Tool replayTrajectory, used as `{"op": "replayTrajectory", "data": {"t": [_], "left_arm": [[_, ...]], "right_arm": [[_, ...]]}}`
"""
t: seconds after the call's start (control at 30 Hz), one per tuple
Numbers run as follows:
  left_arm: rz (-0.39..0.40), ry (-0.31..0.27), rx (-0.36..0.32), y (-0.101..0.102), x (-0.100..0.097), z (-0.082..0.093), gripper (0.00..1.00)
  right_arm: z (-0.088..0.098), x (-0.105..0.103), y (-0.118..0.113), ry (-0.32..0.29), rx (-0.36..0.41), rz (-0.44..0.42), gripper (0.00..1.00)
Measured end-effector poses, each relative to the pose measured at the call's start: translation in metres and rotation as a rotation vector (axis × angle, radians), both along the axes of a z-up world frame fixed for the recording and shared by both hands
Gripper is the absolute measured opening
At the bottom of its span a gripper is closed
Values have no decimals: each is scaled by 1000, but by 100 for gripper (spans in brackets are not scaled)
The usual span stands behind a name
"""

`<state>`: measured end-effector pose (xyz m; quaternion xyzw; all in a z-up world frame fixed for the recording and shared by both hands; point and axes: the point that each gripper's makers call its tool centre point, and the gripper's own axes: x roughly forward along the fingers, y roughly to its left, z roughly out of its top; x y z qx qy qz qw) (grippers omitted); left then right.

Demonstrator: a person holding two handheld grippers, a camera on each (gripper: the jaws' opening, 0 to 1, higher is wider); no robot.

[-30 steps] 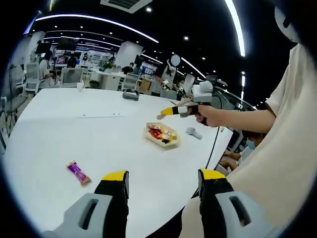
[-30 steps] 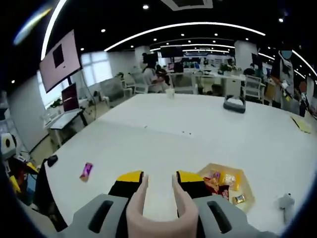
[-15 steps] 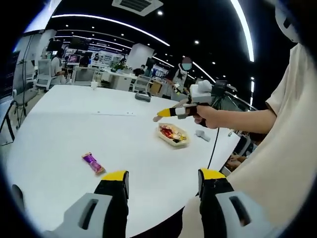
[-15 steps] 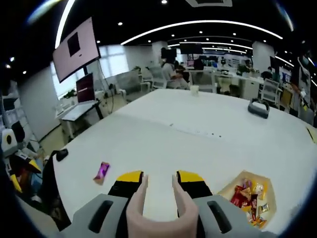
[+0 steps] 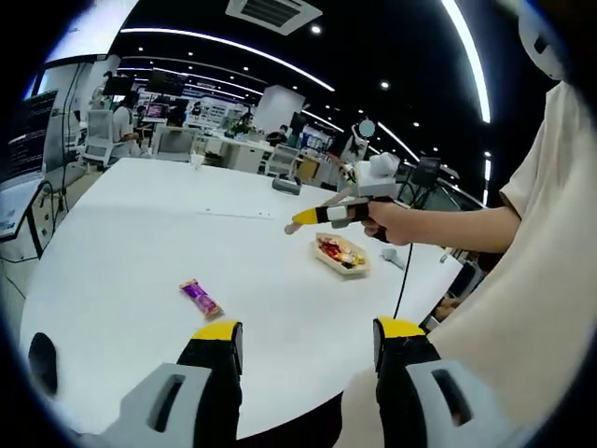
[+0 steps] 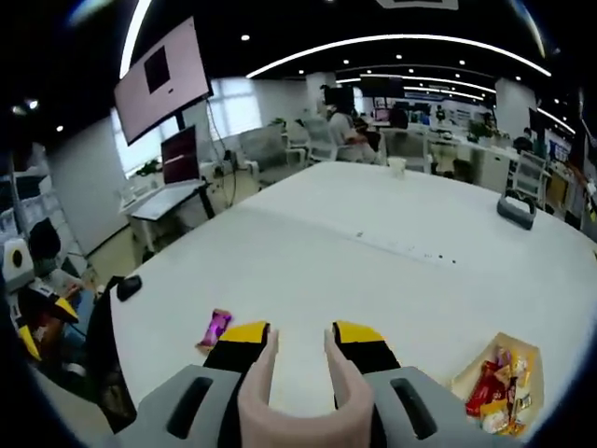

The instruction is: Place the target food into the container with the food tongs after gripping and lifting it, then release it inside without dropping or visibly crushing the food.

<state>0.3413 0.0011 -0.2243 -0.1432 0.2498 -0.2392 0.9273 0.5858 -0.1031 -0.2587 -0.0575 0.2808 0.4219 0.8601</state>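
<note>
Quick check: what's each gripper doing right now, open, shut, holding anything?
Left gripper: open, holding nothing.
Right gripper: shut on the food tongs, tong tips apart and empty.

On the tabletop (image 5: 140, 252) a wrapped snack bar (image 5: 201, 299) lies near the front edge, well apart from a tray of snacks (image 5: 341, 254) that sits farther back and to the right. Above the stretch between them hangs the right gripper (image 5: 291, 224), held out over the surface by a hand (image 5: 396, 222) — its food tongs (image 6: 297, 369) point toward the bar's side. In the right gripper view the bar (image 6: 215, 329) lies just left of the tongs' tips, the tray (image 6: 498, 383) off at lower right. Far back on the tabletop stand a cup (image 6: 398, 166) and a small basket (image 6: 516, 207).
</note>
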Motion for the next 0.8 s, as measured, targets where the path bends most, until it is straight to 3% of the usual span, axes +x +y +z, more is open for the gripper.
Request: {"op": "replayTrajectory", "data": {"t": [0.27,0.5,0.8], "left_arm": [[31,0,-9,16,-7,-2,56],[13,30,-14,23,-15,-11,56],[46,31,-20,47,-19,-13,56]], "right_arm": [[-19,-14,30,34,-12,45,26],[-41,-36,67,82,-24,103,26],[-53,-50,106,118,-27,145,26]]}}
